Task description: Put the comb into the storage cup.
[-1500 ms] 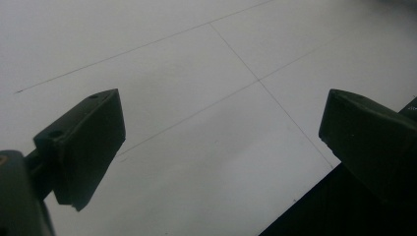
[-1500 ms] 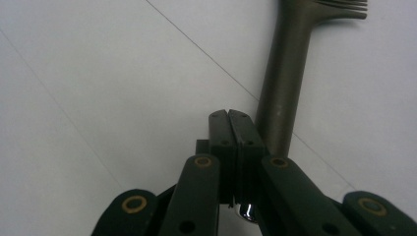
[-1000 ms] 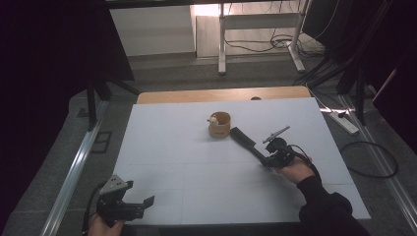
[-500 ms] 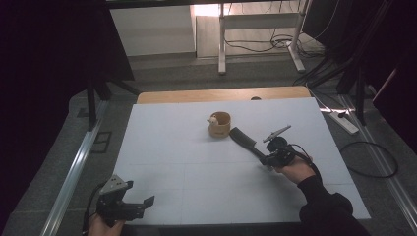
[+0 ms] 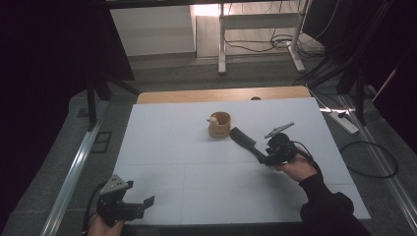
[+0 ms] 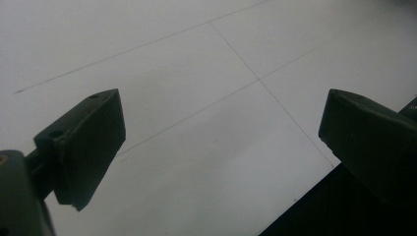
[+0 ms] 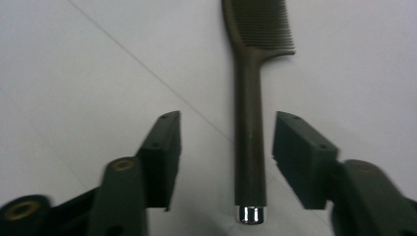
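A dark brown comb (image 7: pixel 251 123) lies flat on the white table, teeth pointing away, a small metal cap at its handle end. My right gripper (image 7: pixel 226 147) is open, and the comb's handle runs between its two jaws without touching either. In the high view the comb (image 5: pixel 244 141) lies right of centre, with the right gripper (image 5: pixel 268 158) at its near end. Just beyond the comb stands a small wooden cup (image 5: pixel 219 124) with something pale inside. My left gripper (image 5: pixel 142 204) is open at the table's near left corner, with nothing between its jaws (image 6: pixel 221 142).
The white table sheet (image 5: pixel 196 167) carries thin grid lines. A wooden strip (image 5: pixel 221 94) borders its far edge. A metal rail (image 5: pixel 74 172) runs along the left, and cables and a power strip (image 5: pixel 344 122) lie on the floor to the right.
The right gripper has stayed at the comb's handle with hardly any shift. The left gripper has not moved.
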Motion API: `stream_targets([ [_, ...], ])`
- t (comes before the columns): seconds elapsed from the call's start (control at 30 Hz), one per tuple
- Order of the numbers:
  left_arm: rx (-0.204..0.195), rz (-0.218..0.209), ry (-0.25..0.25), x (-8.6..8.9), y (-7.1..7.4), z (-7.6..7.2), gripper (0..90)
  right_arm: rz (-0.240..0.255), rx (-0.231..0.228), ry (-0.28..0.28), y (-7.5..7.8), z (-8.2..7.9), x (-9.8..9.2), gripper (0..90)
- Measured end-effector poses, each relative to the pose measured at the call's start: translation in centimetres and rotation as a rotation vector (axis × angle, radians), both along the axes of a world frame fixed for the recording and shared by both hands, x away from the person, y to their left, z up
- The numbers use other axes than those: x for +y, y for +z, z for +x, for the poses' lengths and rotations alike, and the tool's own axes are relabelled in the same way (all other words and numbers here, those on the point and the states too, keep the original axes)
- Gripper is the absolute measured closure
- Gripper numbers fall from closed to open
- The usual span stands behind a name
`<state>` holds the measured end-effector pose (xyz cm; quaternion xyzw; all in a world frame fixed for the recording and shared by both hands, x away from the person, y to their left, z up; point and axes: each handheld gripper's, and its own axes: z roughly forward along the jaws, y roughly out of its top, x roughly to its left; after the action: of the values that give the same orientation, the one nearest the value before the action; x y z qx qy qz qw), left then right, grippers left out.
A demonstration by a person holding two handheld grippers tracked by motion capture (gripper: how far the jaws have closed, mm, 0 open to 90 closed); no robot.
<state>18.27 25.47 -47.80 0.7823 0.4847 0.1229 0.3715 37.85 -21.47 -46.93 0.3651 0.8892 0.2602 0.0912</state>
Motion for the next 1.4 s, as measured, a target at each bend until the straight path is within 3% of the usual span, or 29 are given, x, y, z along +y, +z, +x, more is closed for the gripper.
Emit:
stream_targets([
  [0.03, 0.000, 0.001, 0.000, 0.0, 0.0, 0.0, 4.5, -0.004, -0.010, -0.010, 0.2, 0.1, 0.0, 33.8],
  [0.23, 0.001, 0.005, -0.002, 0.0, 0.0, 0.0, 4.5, -0.012, -0.010, -0.028, 0.3, 0.6, 0.0, 19.8],
  [0.6, 0.001, 0.006, -0.003, 0.0, 0.0, 0.0, 4.5, -0.033, 0.010, -0.013, -0.2, 1.2, 0.3, 8.9],
  [0.83, 0.002, 0.007, -0.003, 0.0, 0.0, 0.0, 4.5, -0.047, -0.018, -0.015, -0.3, 1.5, 0.5, 0.9],
  [1.23, 0.004, 0.008, -0.003, -0.1, 0.0, 0.0, 4.6, -0.027, -0.030, -0.020, -0.1, 2.0, 0.5, 0.0],
  [1.4, 0.003, 0.008, -0.002, -0.1, 0.0, 0.0, 4.6, -0.025, -0.015, -0.032, -0.3, 2.3, 0.6, 0.0],
])
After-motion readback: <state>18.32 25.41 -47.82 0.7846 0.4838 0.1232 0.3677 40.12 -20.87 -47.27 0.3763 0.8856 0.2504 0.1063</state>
